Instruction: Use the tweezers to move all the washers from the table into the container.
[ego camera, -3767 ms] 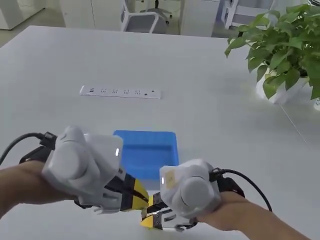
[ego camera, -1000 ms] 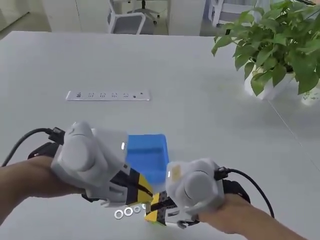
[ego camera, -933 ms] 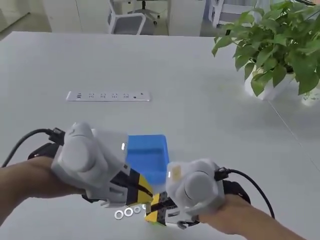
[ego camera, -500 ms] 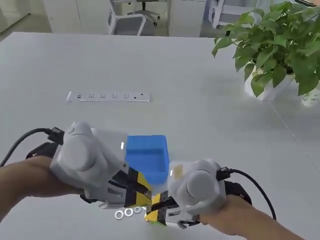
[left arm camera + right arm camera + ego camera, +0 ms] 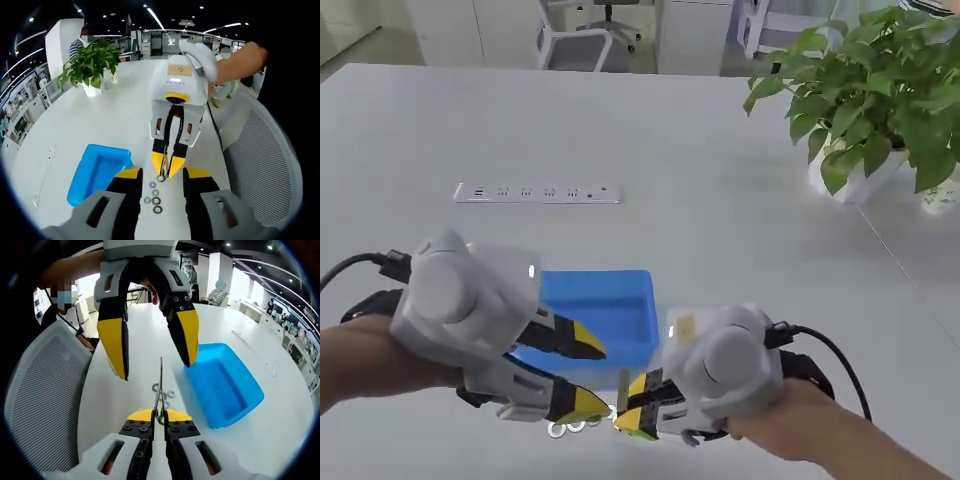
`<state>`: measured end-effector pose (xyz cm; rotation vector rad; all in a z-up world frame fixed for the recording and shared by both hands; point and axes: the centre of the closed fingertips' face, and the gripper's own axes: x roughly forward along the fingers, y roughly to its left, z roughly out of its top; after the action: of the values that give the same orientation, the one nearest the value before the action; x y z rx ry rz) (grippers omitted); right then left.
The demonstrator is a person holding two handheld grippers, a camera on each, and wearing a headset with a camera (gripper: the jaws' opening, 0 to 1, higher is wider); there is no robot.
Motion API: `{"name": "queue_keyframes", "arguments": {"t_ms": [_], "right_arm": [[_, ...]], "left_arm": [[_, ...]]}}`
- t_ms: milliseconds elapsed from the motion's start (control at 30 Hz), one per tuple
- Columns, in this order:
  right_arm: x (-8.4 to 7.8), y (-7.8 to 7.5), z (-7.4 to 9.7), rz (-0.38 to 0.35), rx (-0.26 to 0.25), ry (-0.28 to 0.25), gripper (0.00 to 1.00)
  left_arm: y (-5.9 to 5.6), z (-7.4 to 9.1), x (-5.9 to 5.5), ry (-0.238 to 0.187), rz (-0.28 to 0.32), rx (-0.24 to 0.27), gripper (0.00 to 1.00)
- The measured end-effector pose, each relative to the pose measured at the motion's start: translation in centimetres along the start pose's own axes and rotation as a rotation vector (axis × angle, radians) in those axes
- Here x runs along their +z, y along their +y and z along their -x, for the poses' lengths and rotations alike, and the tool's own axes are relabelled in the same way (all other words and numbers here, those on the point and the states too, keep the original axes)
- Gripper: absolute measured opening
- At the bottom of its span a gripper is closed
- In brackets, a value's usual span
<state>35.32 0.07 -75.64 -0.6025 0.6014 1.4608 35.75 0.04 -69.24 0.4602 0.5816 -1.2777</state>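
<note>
A blue container (image 5: 610, 305) sits on the white table just beyond both grippers. Several small steel washers (image 5: 560, 429) lie in a short row in front of it, between the grippers. My left gripper (image 5: 595, 378) is open, its yellow jaws spread above the washers (image 5: 155, 200). My right gripper (image 5: 632, 405) is shut on thin metal tweezers (image 5: 160, 372), which point toward the left gripper. In the right gripper view the tweezers reach past the washers (image 5: 156, 388), beside the container (image 5: 225, 385). In the left gripper view the right gripper (image 5: 166, 175) comes in from above, next to the container (image 5: 97, 170).
A white power strip (image 5: 535, 193) lies farther back on the table. A potted green plant (image 5: 865, 95) stands at the back right. Office chairs (image 5: 578, 45) stand beyond the far edge. A mesh chair (image 5: 42, 405) is behind the person.
My left gripper has drawn back to the left and its jaws stand wider apart, so more of the blue container shows. The right gripper stays shut on the tweezers.
</note>
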Motion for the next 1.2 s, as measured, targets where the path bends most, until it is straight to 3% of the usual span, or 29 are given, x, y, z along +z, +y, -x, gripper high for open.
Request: {"name": "queue_keyframes", "arguments": {"t_ms": [167, 500, 833, 1200], "right_arm": [[0.8, -0.4, 0.6, 0.006, -0.007, -0.012, 0.07], [2.2, -1.1, 1.5, 0.012, -0.016, -0.033, 0.07], [4.1, -2.4, 2.6, 0.033, -0.027, -0.059, 0.08], [5.5, -4.8, 3.0, 0.091, -0.038, -0.073, 0.08]], "left_arm": [[0.3, 0.8, -0.4, -0.028, 0.042, 0.031, 0.49], [0.2, 2.6, -0.7, -0.095, 0.145, 0.087, 0.59], [0.6, 4.0, -1.2, -0.164, 0.192, 0.147, 0.74], [0.7, 5.0, -2.2, -0.194, 0.232, 0.210, 0.90]]}}
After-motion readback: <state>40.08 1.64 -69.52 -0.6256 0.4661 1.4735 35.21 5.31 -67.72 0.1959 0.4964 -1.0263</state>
